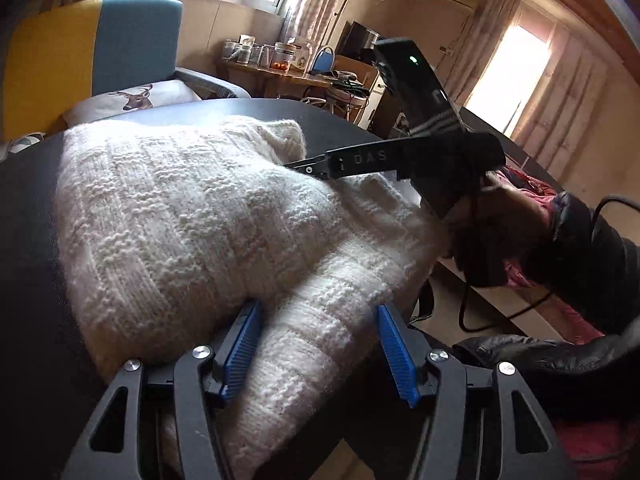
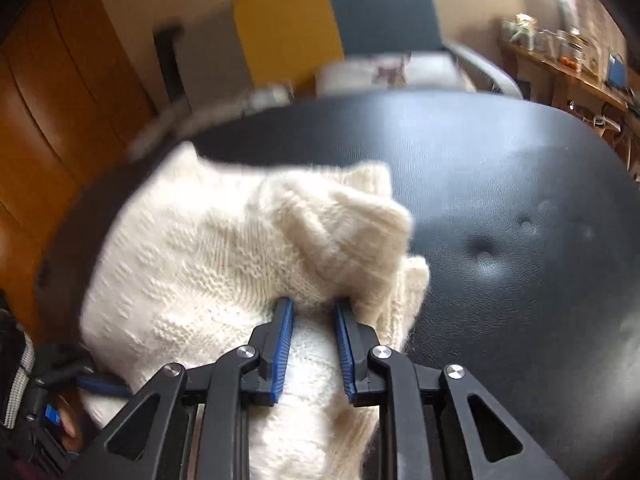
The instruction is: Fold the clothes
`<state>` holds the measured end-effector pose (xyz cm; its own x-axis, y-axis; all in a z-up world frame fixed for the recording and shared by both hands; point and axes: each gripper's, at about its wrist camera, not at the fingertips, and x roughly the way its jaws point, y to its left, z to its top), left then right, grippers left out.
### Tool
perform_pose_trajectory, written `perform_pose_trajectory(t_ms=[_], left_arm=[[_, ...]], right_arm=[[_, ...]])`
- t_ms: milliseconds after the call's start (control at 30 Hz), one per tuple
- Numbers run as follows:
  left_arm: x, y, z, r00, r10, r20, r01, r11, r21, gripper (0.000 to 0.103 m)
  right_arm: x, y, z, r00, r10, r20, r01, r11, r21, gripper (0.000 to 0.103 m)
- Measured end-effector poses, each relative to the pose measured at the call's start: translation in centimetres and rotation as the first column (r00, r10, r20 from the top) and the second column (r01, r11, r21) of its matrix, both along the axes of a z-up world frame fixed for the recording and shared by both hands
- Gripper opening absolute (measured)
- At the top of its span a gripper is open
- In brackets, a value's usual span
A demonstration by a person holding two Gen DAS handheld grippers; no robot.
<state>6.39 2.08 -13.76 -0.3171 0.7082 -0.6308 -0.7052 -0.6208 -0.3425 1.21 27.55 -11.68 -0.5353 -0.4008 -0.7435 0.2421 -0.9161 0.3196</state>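
Left gripper (image 1: pixel 318 350): blue ribbed pads (image 1: pixel 244 348) spread wide, straddling a thick fold of the knit without pinching it; the wool runs between the fingers and down under the frame.

Right gripper (image 2: pixel 313 350): blue pads (image 2: pixel 282 350) drawn to a narrow gap, clamped on a bunched ridge of the same knit. In the left wrist view its black finger reaches in from the right, tip at the far fold of the garment.

White sweater (image 1: pixel 192 208): cream, chunky, basket-weave texture; heaped and partly doubled over, lying on the black table (image 2: pixel 500 184), towards its left side in the right wrist view, one end draped past the near edge.

Table surface: dark, leather-grained, dimpled; bare and open to the right of the sweater and beyond it, up to the far rim.

Beyond the far rim: yellow-and-blue chair (image 1: pixel 92 56) with a deer-print cushion (image 1: pixel 136 98).
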Motion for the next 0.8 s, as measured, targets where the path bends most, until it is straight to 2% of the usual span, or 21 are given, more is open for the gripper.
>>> perform_pose_trajectory(t_ms=[167, 233, 333, 433, 500, 533, 600, 700, 767, 800], left_arm=[[-1.6, -2.9, 1.7, 0.990, 0.076, 0.116, -0.092, 0.986, 0.142, 0.060], [-2.4, -4.8, 2.7, 0.981, 0.134, 0.139, -0.159, 0.969, 0.190, 0.060], [-3.8, -7.6, 4.2, 0.960, 0.216, 0.176, -0.256, 0.933, 0.252, 0.060], [-5.5, -8.9, 5.2, 0.948, 0.267, 0.173, -0.305, 0.917, 0.256, 0.061], [-6.7, -8.5, 5.3, 0.946, 0.260, 0.192, -0.306, 0.913, 0.270, 0.062], [-7.0, -7.9, 5.3, 0.945, 0.270, 0.183, -0.311, 0.916, 0.255, 0.062], [-7.1, -6.6, 4.9, 0.953, 0.246, 0.179, -0.285, 0.927, 0.243, 0.063], [-6.6, -3.9, 2.3, 0.956, 0.217, 0.199, -0.248, 0.958, 0.146, 0.063], [-5.5, -3.2, 1.6, 0.965, 0.233, 0.117, -0.249, 0.958, 0.142, 0.063], [-5.1, -2.7, 1.6, 0.967, 0.240, 0.082, -0.248, 0.962, 0.114, 0.063]], right_arm=[[-1.8, 0.1, -1.4, 0.999, -0.050, -0.010, 0.050, 0.999, 0.019, 0.019], [-2.4, 0.1, -1.7, 0.998, -0.064, -0.003, 0.064, 0.998, 0.020, 0.019], [-2.4, 0.2, -0.3, 0.998, -0.058, 0.009, 0.058, 0.998, 0.010, 0.021], [-1.7, 0.1, 2.3, 0.998, -0.047, -0.038, 0.048, 0.999, 0.017, 0.022], [-0.4, -0.9, 3.7, 0.997, 0.035, -0.072, -0.035, 0.999, 0.008, 0.024], [0.6, -1.5, 4.0, 0.994, 0.079, -0.080, -0.077, 0.997, 0.020, 0.024], [2.3, -2.6, 3.3, 0.986, 0.158, -0.058, -0.154, 0.986, 0.070, 0.024], [3.0, -2.6, 1.9, 0.986, 0.157, -0.055, -0.152, 0.984, 0.090, 0.020], [3.5, -2.6, 1.0, 0.987, 0.152, -0.055, -0.146, 0.984, 0.101, 0.020], [3.7, -2.6, 0.5, 0.987, 0.149, -0.055, -0.142, 0.984, 0.107, 0.020]])
